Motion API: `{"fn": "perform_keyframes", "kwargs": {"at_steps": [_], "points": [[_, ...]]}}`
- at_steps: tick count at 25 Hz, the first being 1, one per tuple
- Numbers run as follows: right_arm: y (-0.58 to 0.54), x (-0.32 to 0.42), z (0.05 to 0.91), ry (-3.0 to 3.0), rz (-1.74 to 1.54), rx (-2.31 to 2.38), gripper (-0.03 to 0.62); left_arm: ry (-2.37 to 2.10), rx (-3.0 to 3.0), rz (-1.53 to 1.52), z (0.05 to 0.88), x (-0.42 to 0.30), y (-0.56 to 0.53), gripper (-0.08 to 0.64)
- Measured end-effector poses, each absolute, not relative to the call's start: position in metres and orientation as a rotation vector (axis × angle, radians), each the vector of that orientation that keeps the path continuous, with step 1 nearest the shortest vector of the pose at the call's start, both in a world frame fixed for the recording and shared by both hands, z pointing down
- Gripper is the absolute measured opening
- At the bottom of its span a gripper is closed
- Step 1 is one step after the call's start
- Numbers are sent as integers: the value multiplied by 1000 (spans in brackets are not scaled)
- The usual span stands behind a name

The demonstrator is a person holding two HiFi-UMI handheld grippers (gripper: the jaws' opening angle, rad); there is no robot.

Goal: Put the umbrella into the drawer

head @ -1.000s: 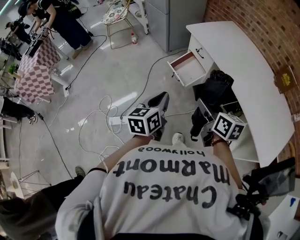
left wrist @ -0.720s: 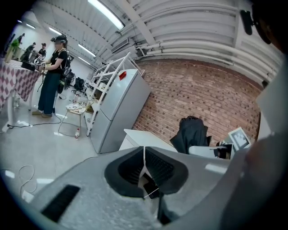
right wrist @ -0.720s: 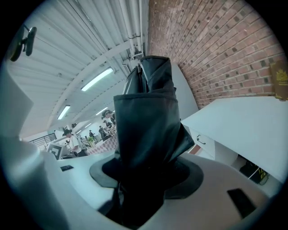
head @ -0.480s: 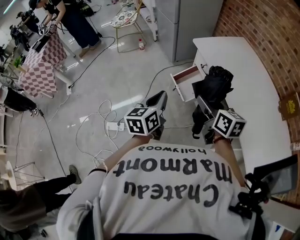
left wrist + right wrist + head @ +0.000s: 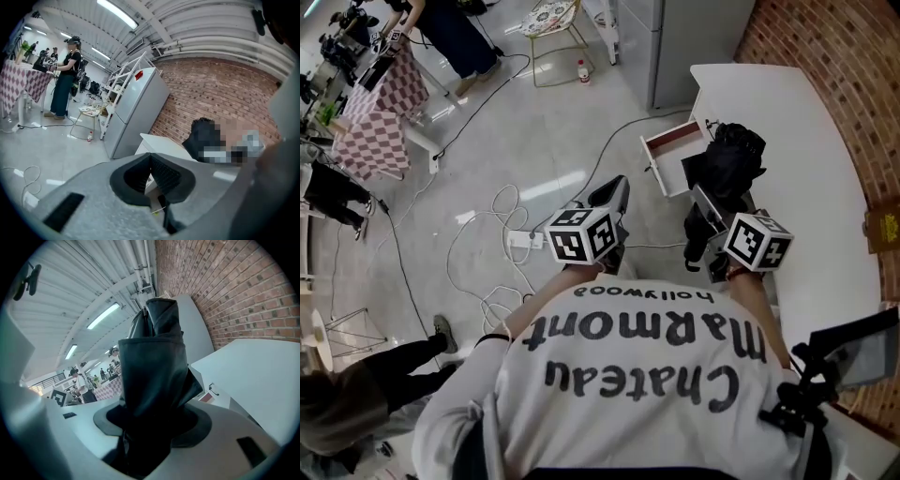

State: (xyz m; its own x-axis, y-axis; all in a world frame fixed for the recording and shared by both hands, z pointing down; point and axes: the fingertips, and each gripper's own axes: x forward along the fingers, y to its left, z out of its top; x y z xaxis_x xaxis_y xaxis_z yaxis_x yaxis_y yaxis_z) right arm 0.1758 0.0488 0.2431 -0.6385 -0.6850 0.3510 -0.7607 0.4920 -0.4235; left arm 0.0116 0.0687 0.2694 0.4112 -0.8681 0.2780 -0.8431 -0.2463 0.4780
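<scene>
You've brought the black folded umbrella (image 5: 733,157), pinched in your right gripper (image 5: 152,425), up against the open drawer (image 5: 667,159) at upper centre, ready for lowering in; your left gripper (image 5: 151,172) is pressed together, empty

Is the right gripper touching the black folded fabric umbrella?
Touching. The right gripper view shows the right gripper with both jaws pressed on the black folded fabric umbrella.

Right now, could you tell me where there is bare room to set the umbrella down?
The open drawer looks bare inside; the desktop between umbrella and brick wall is free. Cables crowd the floor.
</scene>
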Motion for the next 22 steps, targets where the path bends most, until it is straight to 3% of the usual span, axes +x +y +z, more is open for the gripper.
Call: {"fn": "perform_keyframes", "kwargs": {"at_steps": [9,22], "points": [[11,161,271,-2529,897,1262,239,-1393,2082,-24,296,3,26,15],[-126,131,312,-2389,954,1274,239,-1243,2063,75,340,-5,-126,15]]}}
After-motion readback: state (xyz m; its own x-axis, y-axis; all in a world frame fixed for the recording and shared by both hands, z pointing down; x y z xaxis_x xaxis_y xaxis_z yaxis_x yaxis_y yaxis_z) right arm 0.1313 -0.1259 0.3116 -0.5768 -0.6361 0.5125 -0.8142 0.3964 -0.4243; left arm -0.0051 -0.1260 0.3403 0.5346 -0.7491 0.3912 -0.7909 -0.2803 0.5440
